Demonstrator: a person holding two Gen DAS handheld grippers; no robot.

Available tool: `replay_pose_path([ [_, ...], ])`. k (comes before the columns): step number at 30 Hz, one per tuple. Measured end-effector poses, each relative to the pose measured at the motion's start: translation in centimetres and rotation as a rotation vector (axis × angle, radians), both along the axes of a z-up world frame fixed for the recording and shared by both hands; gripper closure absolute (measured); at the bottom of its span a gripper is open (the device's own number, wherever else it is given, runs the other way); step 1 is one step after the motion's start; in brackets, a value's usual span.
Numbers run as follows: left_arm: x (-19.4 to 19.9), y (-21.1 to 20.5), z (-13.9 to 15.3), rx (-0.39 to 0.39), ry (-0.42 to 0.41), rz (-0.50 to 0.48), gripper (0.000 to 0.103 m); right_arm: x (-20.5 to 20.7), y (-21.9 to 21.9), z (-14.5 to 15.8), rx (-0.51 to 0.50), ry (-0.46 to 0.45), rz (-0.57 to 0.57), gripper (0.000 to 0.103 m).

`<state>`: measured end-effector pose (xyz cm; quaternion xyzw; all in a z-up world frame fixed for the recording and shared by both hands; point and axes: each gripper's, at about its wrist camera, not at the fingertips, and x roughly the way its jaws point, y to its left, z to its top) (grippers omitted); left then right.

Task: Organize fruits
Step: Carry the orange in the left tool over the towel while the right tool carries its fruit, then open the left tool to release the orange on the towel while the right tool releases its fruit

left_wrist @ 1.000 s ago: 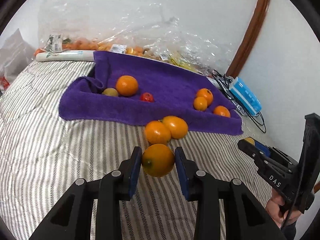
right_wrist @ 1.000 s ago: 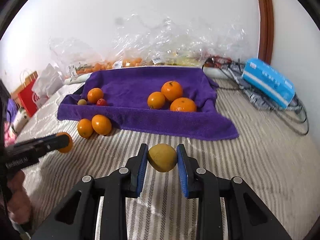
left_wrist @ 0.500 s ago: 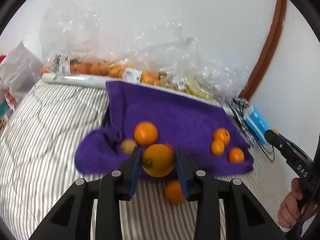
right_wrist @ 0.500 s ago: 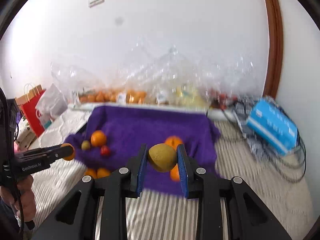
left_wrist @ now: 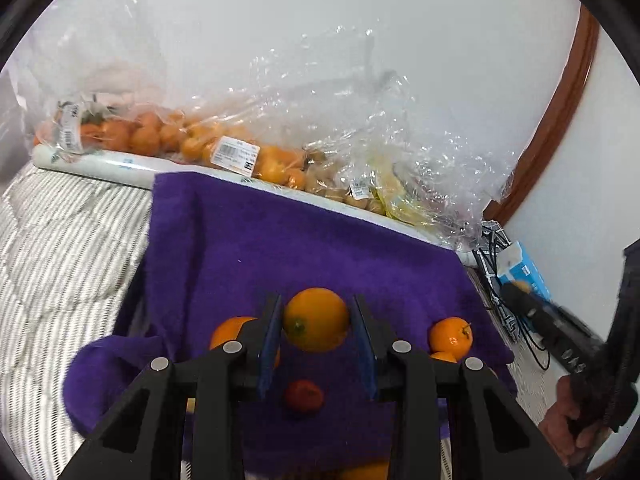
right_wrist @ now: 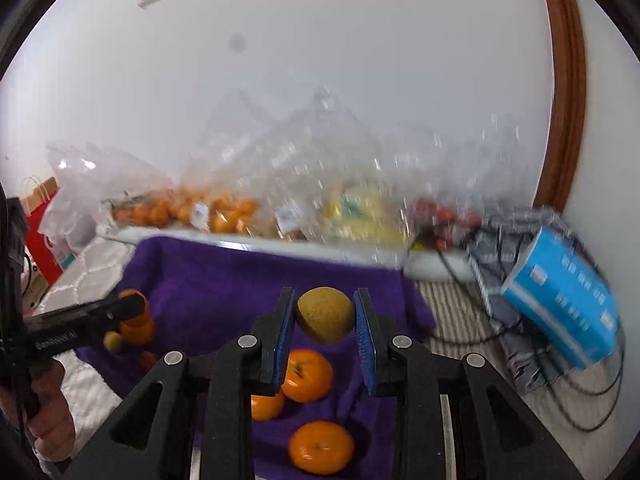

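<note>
Fruit is on the move in both hands: a second ago each claw hung over the striped bedcover short of the purple towel (left_wrist: 320, 240), and now both have come forward over it. The left gripper (left_wrist: 316, 322) is clamped on a large orange (left_wrist: 317, 319), carried above the towel's near left part, where another orange (left_wrist: 230, 330) and a small red fruit (left_wrist: 304, 396) lie just beneath. The right gripper (right_wrist: 324, 316) is closed on a yellow-green fruit (right_wrist: 324, 315), held above the towel's right side over three mandarins (right_wrist: 308, 376). Neither piece has been set down, so I'd judge both are about to be sorted into their groups.

Room is uneven. The towel's far half, toward the plastic bags of fruit (left_wrist: 248, 152) along its back edge, is bare and open. Its left edge is bunched into a fold (left_wrist: 108, 376), which could let a round fruit roll. Past the right edge, a blue pack (right_wrist: 568, 300) and cables (right_wrist: 532, 364) crowd the bedcover (left_wrist: 60, 240), so a fruit escaping that way would land among them.
</note>
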<state>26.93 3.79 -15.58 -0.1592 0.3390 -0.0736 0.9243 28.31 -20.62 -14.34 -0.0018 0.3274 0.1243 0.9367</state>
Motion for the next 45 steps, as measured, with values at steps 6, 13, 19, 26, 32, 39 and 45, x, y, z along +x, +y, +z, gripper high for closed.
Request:
replay_pose_path([
  [6,0.5,-0.4,-1.1,0.022,-0.016,-0.013,0.071,1.1,-1.0,-2.5,-0.01,0.091,-0.027,0.074],
  [13,0.6,-0.6,-1.5,0.028,-0.024,-0.025,0.071,1.3,-0.7,-3.7,-0.026,0.132,-0.014,0.074],
  [19,0.5,-1.4,-1.6,0.06,-0.031,-0.048,0.071,1.6,-0.7,-4.2,-0.044,0.15,-0.024,0.074],
  [26,0.6,-1.6,-1.8,0.06,-0.018,-0.056,0.071,2.0,-0.8,-4.6,-0.05,0.163,-0.029,0.074],
  [32,0.6,-1.9,-1.8,0.082,-0.018,-0.06,0.071,1.9,-0.4,-4.6,-0.071,0.154,-0.032,0.073],
  [39,0.6,-2.0,-1.9,0.083,-0.017,-0.068,0.071,1.9,-0.9,-4.5,-0.037,0.142,-0.03,0.071],
  [45,0.6,-1.8,-1.8,0.067,-0.024,-0.067,0.063,1.4,-1.1,-3.7,-0.019,0.103,-0.031,0.065],
])
